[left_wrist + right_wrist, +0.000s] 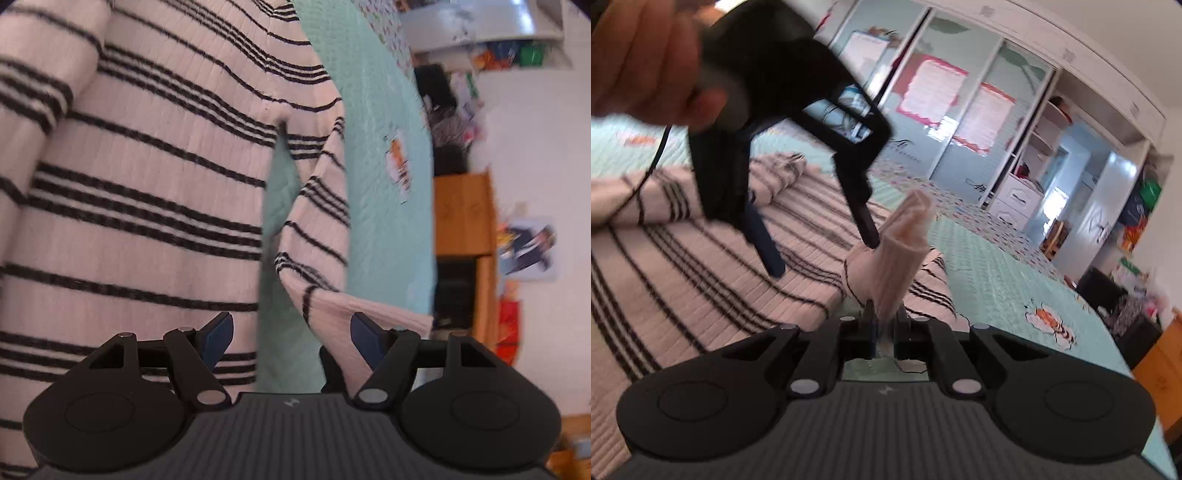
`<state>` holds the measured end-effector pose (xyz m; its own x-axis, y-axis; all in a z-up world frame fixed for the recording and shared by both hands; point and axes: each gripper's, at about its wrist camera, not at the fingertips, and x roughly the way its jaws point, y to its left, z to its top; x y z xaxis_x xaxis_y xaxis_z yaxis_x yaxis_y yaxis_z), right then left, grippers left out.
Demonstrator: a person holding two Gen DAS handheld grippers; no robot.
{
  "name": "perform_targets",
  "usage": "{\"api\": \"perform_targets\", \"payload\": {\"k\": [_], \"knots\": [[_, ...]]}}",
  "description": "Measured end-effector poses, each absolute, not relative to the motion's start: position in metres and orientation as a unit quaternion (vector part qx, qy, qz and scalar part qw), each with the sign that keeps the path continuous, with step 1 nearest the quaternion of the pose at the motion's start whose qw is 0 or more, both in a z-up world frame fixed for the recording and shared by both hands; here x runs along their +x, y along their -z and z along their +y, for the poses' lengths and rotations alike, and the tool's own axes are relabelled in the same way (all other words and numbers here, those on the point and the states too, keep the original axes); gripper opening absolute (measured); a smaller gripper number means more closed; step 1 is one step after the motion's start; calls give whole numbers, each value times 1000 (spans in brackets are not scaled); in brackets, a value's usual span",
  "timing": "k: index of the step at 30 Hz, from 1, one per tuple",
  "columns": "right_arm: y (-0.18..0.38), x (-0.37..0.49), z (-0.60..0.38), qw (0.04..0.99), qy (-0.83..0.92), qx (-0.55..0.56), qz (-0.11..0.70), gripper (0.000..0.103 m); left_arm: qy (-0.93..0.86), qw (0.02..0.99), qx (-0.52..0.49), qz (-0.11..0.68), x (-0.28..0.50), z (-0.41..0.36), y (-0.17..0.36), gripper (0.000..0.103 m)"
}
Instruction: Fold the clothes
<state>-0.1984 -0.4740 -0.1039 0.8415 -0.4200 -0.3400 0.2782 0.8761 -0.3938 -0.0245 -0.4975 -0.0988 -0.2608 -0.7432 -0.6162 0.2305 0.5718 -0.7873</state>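
White ribbed knit sweater (147, 192) with thin black stripes in groups, spread flat on the bed (384, 155), which has a mint-green quilted cover with small cartoon prints. Body of the sweater fills most of the left wrist view; one sleeve (317, 221) runs alongside the body with a strip of green cover showing between them. Sleeve cuff (905, 251) is plain white ribbed, no stripes, lifted off the bed and bunched upright. In the right wrist view the far part of the sweater is folded or rumpled into a heap, edges blurred.

Right claw (884, 328) is pinched together on the sleeve cuff, fabric sticking up out of the closed fingers; claw points slightly down over the sweater's edge.

Left claw (291, 332) has its fingers apart, nothing pressed between the blue pads (219, 332); the raised sleeve lies against or just beside the right-hand pad, contact not clear. From the right wrist view the left claw (823, 254) comes down from upper left, tips angled toward the sweater body and the cuff, one tip just beside the lifted cuff. A hand (646, 62) grips its handle at top left, blurred; a thin black cable hangs from it.

Around: sliding-door wardrobe (960, 110) behind the bed, wooden furniture (465, 214) at the side, white wall.
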Motion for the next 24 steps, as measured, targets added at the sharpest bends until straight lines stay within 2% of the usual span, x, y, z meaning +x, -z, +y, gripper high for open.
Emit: {"api": "perform_targets", "payload": {"k": [4, 8, 14, 16, 17, 18, 19, 20, 21, 22, 24], "knots": [[101, -205, -477, 950, 181, -160, 196, 7, 429, 567, -231, 664, -22, -497, 95, 74], [106, -210, -468, 950, 171, -179, 193, 7, 422, 562, -229, 673, -24, -504, 99, 78], [121, -217, -442, 931, 140, -272, 202, 8, 427, 550, -222, 683, -32, -518, 102, 78], [124, -222, -431, 922, 137, -300, 203, 9, 436, 559, -200, 677, -35, -523, 97, 74], [123, -223, -429, 921, 138, -304, 201, 9, 438, 567, -185, 672, -37, -526, 94, 71], [122, -224, -427, 920, 139, -307, 199, 9, 439, 578, -169, 667, -40, -528, 91, 56], [121, -224, -427, 921, 141, -305, 198, 9, 440, 588, -153, 662, -42, -530, 88, 32], [120, -225, -426, 921, 144, -302, 198, 9, 440, 597, -136, 656, -45, -532, 85, 18], [119, -224, -427, 921, 148, -299, 199, 9, 441, 610, -119, 648, -47, -533, 80, 9], [117, -222, -429, 922, 152, -296, 198, 9, 444, 623, -105, 636, -50, -533, 76, 7], [112, -222, -429, 925, 160, -284, 195, 18, 449, 651, -77, 607, -56, -531, 63, 6]]}}
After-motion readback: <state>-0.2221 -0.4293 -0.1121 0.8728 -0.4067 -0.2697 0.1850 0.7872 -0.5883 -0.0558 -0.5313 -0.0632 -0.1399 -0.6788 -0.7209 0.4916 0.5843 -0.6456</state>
